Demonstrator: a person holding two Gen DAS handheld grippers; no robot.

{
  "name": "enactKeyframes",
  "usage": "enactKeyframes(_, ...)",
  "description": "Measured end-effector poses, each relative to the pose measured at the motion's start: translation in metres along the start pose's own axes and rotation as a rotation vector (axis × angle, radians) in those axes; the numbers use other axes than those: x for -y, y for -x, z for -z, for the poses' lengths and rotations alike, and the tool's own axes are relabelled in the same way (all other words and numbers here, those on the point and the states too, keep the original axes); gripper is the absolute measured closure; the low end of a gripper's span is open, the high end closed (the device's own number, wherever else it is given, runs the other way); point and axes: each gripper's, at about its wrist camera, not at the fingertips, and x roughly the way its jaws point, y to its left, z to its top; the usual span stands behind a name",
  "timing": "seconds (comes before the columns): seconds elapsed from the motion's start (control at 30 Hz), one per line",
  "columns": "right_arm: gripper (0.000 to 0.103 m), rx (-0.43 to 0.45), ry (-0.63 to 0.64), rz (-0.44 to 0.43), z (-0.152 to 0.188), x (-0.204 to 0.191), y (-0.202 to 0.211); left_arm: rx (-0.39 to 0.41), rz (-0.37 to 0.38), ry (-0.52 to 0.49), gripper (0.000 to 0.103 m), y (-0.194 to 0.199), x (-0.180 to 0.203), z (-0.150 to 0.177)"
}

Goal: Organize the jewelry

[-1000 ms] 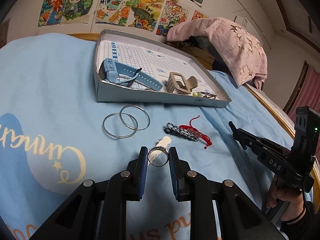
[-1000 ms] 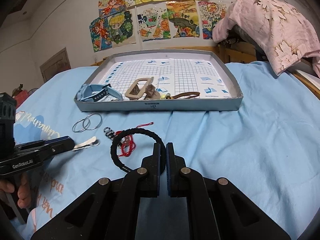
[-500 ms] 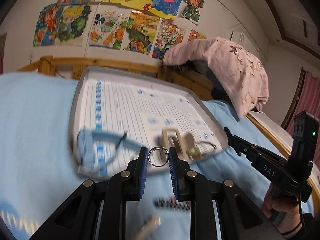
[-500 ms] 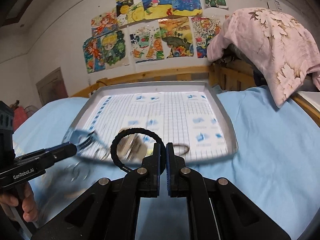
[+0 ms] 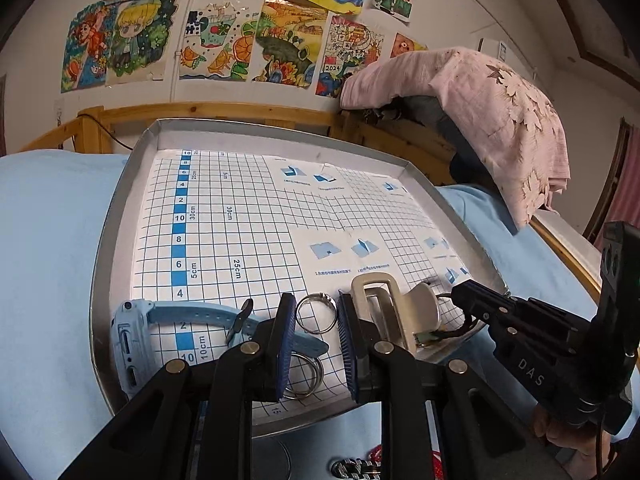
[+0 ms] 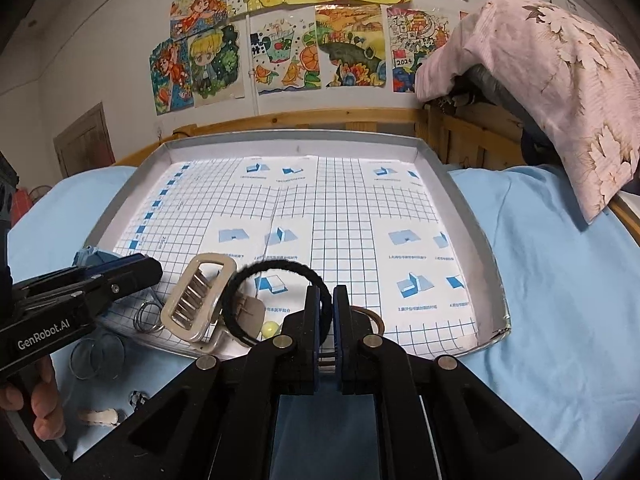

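Note:
My left gripper [image 5: 317, 320] is shut on a small silver ring [image 5: 317, 314] and holds it over the near edge of the grey tray [image 5: 120, 216] with its grid-paper floor. My right gripper [image 6: 324, 312] is shut on a black hair tie [image 6: 276, 268], held above the tray's front [image 6: 480, 240]. In the tray lie a blue watch [image 5: 136, 336], a beige hair claw [image 5: 384, 300] and a key ring [image 5: 304, 372]. The claw [image 6: 196, 300] also shows in the right wrist view.
The tray lies on a blue sheet [image 6: 560, 280]. Two large hoops [image 6: 96, 354], a pale clip [image 6: 100, 416] and woven bracelets [image 5: 360, 468] lie on the sheet before the tray. A pink cloth [image 5: 500, 120] covers a wooden frame at back right.
Both grippers have lifted from the sheet and moved forward over the tray's front, the left carrying the silver ring, the right carrying the black hair tie.

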Motion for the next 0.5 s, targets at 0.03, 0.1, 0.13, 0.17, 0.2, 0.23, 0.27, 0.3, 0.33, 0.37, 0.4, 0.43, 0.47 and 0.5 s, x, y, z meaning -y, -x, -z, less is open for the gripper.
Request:
enactKeyframes(0.03, 0.096, -0.003, 0.001, 0.001, 0.000, 0.001, 0.000, 0.000, -0.010, -0.007, 0.083, 0.000, 0.001, 0.000)
enactKeyframes(0.1, 0.089, -0.006, 0.003, 0.000, 0.001, 0.001, 0.000, -0.003, -0.019, -0.018, 0.082, 0.000, 0.004, 0.001)
enactKeyframes(0.13, 0.081, -0.002, 0.003, 0.003, 0.001, 0.002, 0.002, -0.002, -0.023, -0.021, 0.082, 0.000, 0.005, 0.001)
enactKeyframes(0.17, 0.073, 0.006, 0.000, 0.006, 0.002, 0.002, 0.004, -0.001, -0.028, -0.024, 0.081, 0.001, 0.006, 0.001)
enactKeyframes(0.2, 0.070, 0.020, -0.005, 0.007, 0.002, 0.003, 0.008, 0.002, -0.032, -0.024, 0.078, 0.002, 0.006, 0.000)
enactKeyframes(0.23, 0.069, 0.032, -0.008, 0.007, 0.003, 0.005, 0.011, 0.006, -0.033, -0.021, 0.076, 0.004, 0.006, 0.001)
enactKeyframes(0.27, 0.069, 0.041, -0.013, 0.009, 0.002, 0.006, 0.015, 0.013, -0.035, -0.015, 0.070, 0.007, 0.006, 0.001)
enactKeyframes(0.3, 0.069, 0.050, -0.018, 0.010, 0.002, 0.008, 0.018, 0.022, -0.036, -0.009, 0.062, 0.010, 0.006, 0.002)
enactKeyframes(0.33, 0.068, 0.067, -0.024, 0.012, 0.003, 0.010, 0.024, 0.042, -0.034, -0.001, 0.056, 0.017, 0.006, 0.003)
enactKeyframes(0.37, 0.065, 0.084, -0.029, 0.014, 0.003, 0.012, 0.030, 0.062, -0.033, 0.007, 0.039, 0.022, 0.004, 0.004)
enactKeyframes(0.4, 0.062, 0.103, -0.034, 0.015, 0.003, 0.013, 0.037, 0.080, -0.035, 0.015, 0.029, 0.027, 0.003, 0.004)
enactKeyframes(0.43, 0.056, 0.126, -0.042, 0.016, 0.004, 0.014, 0.045, 0.117, -0.039, 0.031, 0.028, 0.037, 0.001, 0.006)
enactKeyframes(0.47, 0.053, 0.146, -0.048, 0.016, 0.004, 0.015, 0.051, 0.133, -0.036, 0.040, 0.028, 0.044, 0.000, 0.006)
enactKeyframes(0.5, 0.052, 0.167, -0.054, 0.014, 0.005, 0.016, 0.060, 0.142, -0.032, 0.048, 0.026, 0.050, -0.001, 0.006)
